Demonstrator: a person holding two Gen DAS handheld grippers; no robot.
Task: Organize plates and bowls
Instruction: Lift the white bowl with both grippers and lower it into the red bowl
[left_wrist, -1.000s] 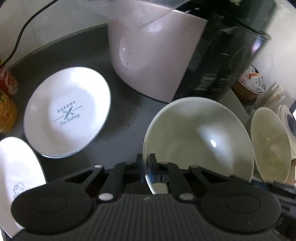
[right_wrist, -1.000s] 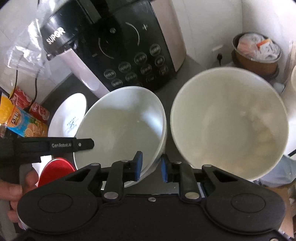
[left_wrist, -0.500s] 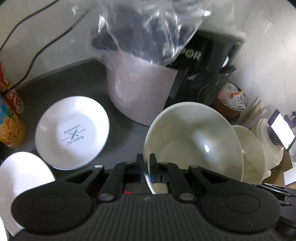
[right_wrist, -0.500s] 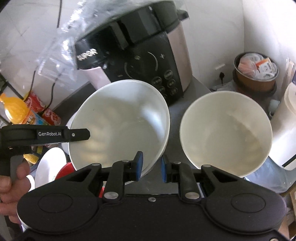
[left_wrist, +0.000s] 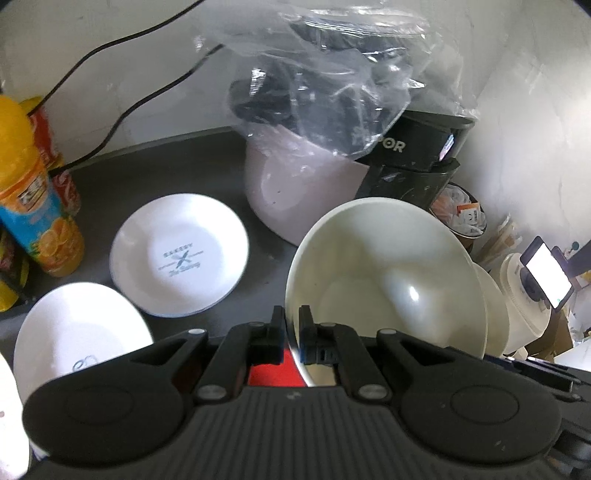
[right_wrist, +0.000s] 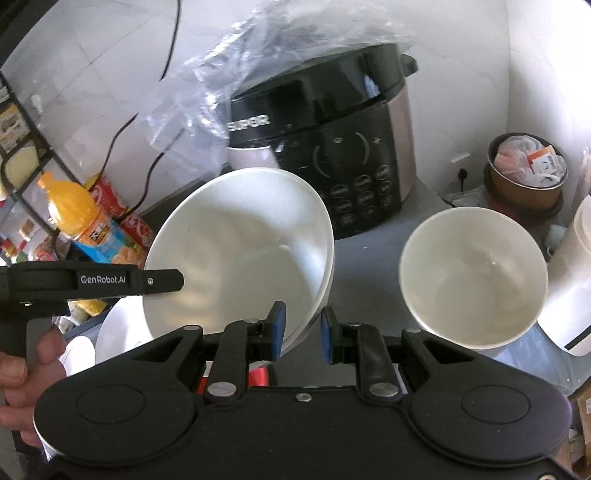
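A large white bowl (left_wrist: 384, 288) hangs tilted above the dark counter (left_wrist: 155, 173), held from two sides. My left gripper (left_wrist: 291, 332) is shut on its near rim. In the right wrist view the same bowl (right_wrist: 240, 254) has its lower rim between the blue pads of my right gripper (right_wrist: 301, 330), which is shut on it; the rim looks doubled there. A second white bowl (right_wrist: 472, 277) stands to the right, apart from both grippers. Two white plates lie on the counter: a printed one (left_wrist: 180, 254) and one nearer (left_wrist: 81, 332).
A black rice cooker (right_wrist: 332, 147) under a clear plastic bag (left_wrist: 332, 74) stands close behind the bowls. An orange juice bottle (left_wrist: 33, 192) and red cans are at the left. A brown pot of packets (right_wrist: 524, 173) and a white appliance (right_wrist: 569, 295) crowd the right. Something red (left_wrist: 273, 374) lies below.
Both grippers have risen with the large bowl still in them. The plates, the second bowl and the cooker now sit lower and smaller in view.
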